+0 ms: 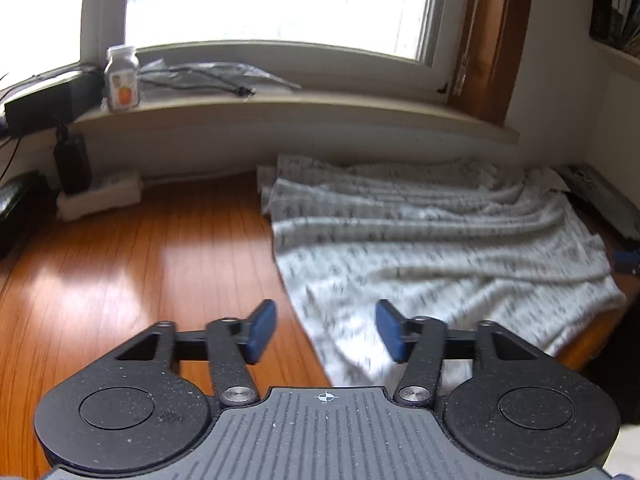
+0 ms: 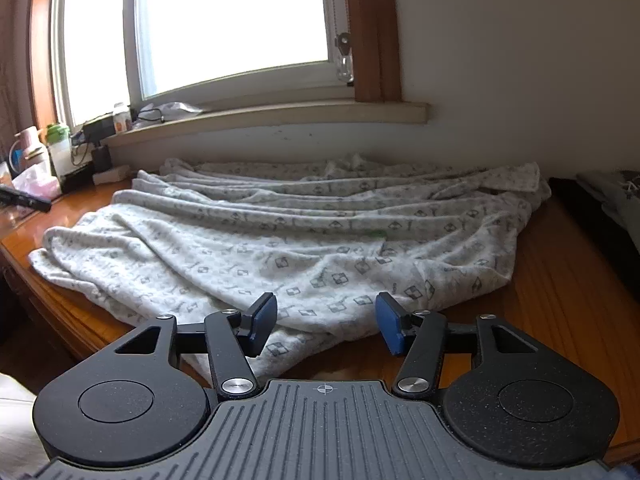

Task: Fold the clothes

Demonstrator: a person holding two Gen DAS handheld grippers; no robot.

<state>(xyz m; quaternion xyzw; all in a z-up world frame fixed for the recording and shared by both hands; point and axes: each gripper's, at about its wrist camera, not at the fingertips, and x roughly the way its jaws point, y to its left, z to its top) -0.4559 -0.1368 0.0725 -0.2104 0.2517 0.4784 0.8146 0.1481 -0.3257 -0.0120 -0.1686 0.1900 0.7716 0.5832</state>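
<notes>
A white garment with a grey diamond print [image 2: 304, 240] lies spread and rippled on a brown wooden table [image 2: 568, 280] under a window. In the left wrist view the same garment [image 1: 432, 240] covers the table's right half. My left gripper [image 1: 326, 330] hovers open over the garment's near left edge, its blue pads apart with nothing pinched. My right gripper [image 2: 326, 322] is open just above the garment's near hem, cloth showing below the gap but not pressed by the pads.
A windowsill carries a small jar [image 1: 122, 78], a cable and a plastic bag. A black box [image 1: 48, 104], a charger and a white power strip [image 1: 100, 196] stand at the table's far left. Bottles and tissues [image 2: 36, 160] crowd the left end. Bare wood [image 1: 120, 264] lies left of the garment.
</notes>
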